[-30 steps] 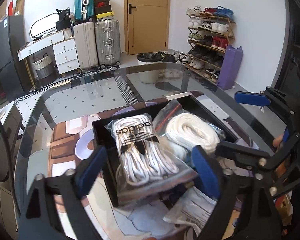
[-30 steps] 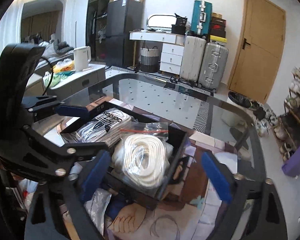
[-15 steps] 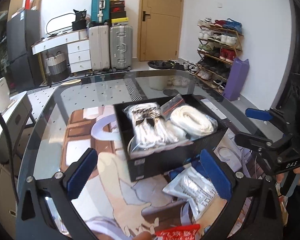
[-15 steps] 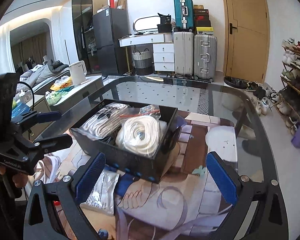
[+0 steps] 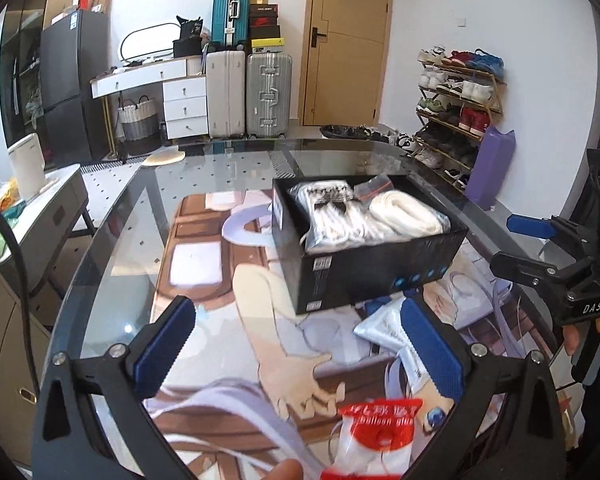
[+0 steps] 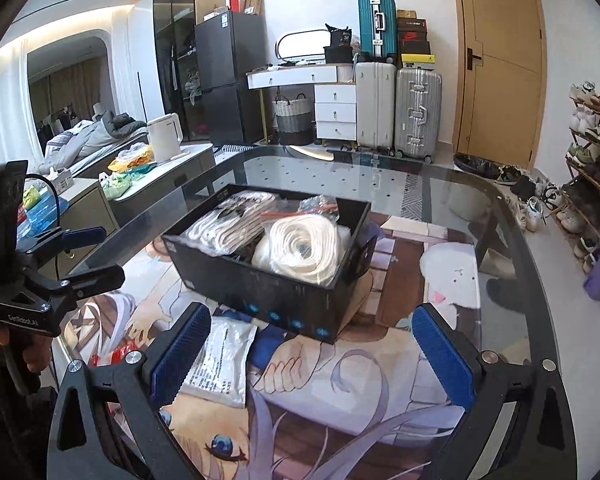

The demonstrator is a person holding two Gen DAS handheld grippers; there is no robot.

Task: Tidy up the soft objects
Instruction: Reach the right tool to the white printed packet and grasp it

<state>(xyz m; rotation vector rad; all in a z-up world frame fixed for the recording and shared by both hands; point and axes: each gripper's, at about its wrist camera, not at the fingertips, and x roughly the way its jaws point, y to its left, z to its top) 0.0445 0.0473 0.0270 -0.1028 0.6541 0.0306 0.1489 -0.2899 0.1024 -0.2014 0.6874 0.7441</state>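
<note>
Both claws have pulled back from the box (image 5: 364, 240), which now sits mid-frame on the table (image 5: 112, 264).
Left claw (image 5: 296, 352) and right claw (image 6: 312, 354) gape wide, holding nothing; two lace bags (image 6: 300, 248) fill the box, a white pouch (image 6: 220, 360) lies at lower left, a red-topped packet (image 5: 376, 436) at bottom.

box (image 5: 376, 276): black, blue dots | laces (image 6: 304, 248): white | packet (image 5: 376, 436): red-white | pouch (image 6: 220, 360): white, grey print | mat (image 5: 220, 280): anime print, brown-cream-lilac | pads (image 6: 180, 356): blue
</note>
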